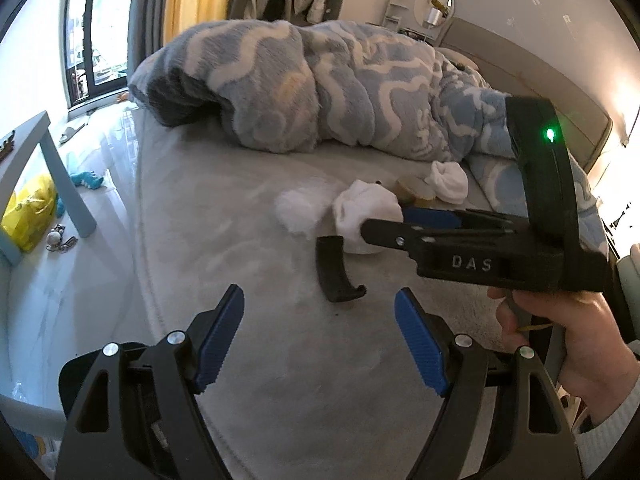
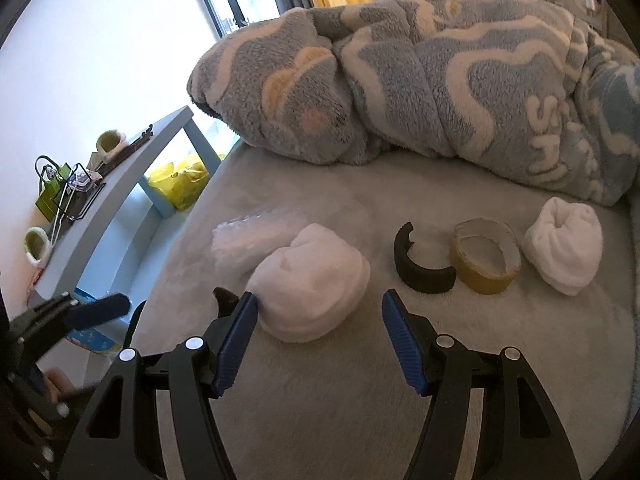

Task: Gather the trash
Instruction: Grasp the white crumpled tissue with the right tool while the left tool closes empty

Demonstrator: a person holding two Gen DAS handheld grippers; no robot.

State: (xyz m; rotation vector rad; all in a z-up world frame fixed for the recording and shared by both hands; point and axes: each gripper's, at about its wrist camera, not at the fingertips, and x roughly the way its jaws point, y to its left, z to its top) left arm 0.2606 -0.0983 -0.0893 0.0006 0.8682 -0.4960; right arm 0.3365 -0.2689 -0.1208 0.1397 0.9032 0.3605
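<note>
On the grey bed sheet (image 2: 320, 392) lie a crumpled clear plastic wrap (image 2: 248, 236), a rolled white sock (image 2: 308, 292), a broken black curved piece (image 2: 420, 268), a tan tape roll (image 2: 486, 260) and a second white sock (image 2: 564, 250). My right gripper (image 2: 316, 336) is open, its left finger touching the near sock. My left gripper (image 1: 318, 336) is open and empty above the sheet, just short of a black curved piece (image 1: 336, 272). In the left wrist view the right gripper (image 1: 404, 220) reaches over the sock (image 1: 366, 216), with the wrap (image 1: 298, 212) beside it.
A rumpled blue-and-white fleece blanket (image 2: 440, 80) covers the far side of the bed. A grey-blue side table (image 2: 120, 184) with small items stands left of the bed, a yellow bag (image 2: 180, 184) under it. A window (image 1: 104, 32) is at the far left.
</note>
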